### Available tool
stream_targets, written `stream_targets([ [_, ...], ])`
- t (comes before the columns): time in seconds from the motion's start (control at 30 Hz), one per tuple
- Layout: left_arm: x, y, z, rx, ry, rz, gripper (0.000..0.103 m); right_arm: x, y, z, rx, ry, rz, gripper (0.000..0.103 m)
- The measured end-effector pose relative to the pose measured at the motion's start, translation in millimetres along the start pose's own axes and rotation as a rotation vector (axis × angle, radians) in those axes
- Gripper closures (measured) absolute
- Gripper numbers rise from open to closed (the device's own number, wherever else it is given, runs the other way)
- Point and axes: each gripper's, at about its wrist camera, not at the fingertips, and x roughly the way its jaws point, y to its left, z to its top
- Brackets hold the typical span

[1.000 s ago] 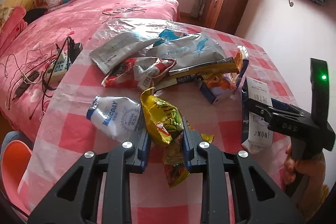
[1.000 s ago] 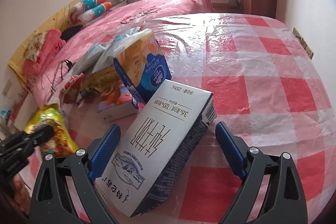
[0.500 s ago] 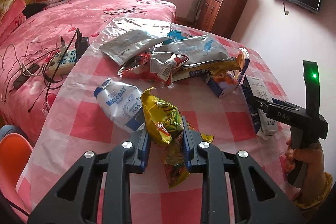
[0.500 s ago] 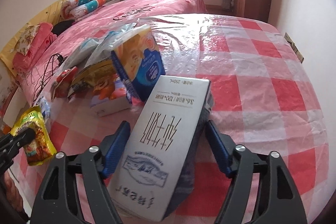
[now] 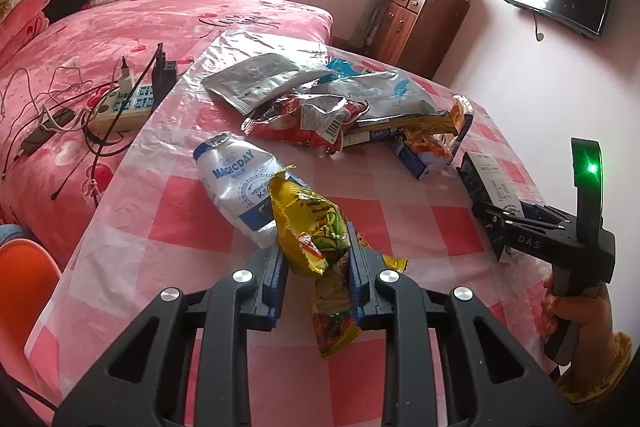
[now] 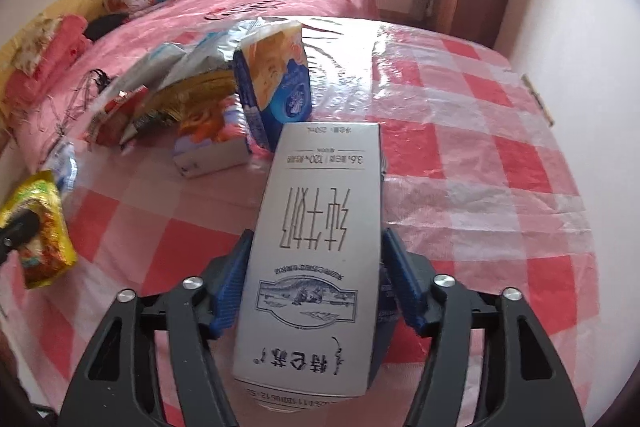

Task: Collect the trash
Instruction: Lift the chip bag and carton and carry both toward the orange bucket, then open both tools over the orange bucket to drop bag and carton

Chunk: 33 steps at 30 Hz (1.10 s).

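Closing right jaws flank milk carton (image 6: 316,247), pads touching sides; left jaws clamp yellow wrapper (image 5: 316,231).

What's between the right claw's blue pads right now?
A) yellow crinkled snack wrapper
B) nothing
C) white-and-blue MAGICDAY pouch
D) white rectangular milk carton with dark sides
D: in the right wrist view the white rectangular milk carton with dark sides sits lengthwise between the right claw's blue pads, which have just been closing on it; the yellow wrapper is in the other claw.
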Motion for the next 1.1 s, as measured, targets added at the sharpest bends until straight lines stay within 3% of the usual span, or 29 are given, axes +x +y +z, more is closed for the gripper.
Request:
stream_targets([
  [0.3,-10.5,13.9,-7.1,-0.026,-0.014,-0.009,0.076,-19.7,4.1,-15.7,0.059,-0.033,0.017,0.041],
  [0.5,-24.9,27.9,-9.8,-0.054,-0.042,-0.003,0.076,-43.2,21.0,-14.9,0.078,-0.064,0.094,0.041],
  [0.7,-48.5,46.5,-11.7,-0.088,-0.085,0.013,0.076,-61.7,61.2,-4.5,0.046,-0.072,0.231,0.041],
  [0.83,-66.9,65.7,-14.8,-0.122,-0.117,0.041,0.076,-71.4,105.8,5.0,-0.004,-0.058,0.377,0.041],
  [1.1,-110.8,123.7,-32.2,-0.207,-0.169,0.175,0.076,-85.4,209.4,18.7,-0.16,-0.014,0.61,0.041],
])
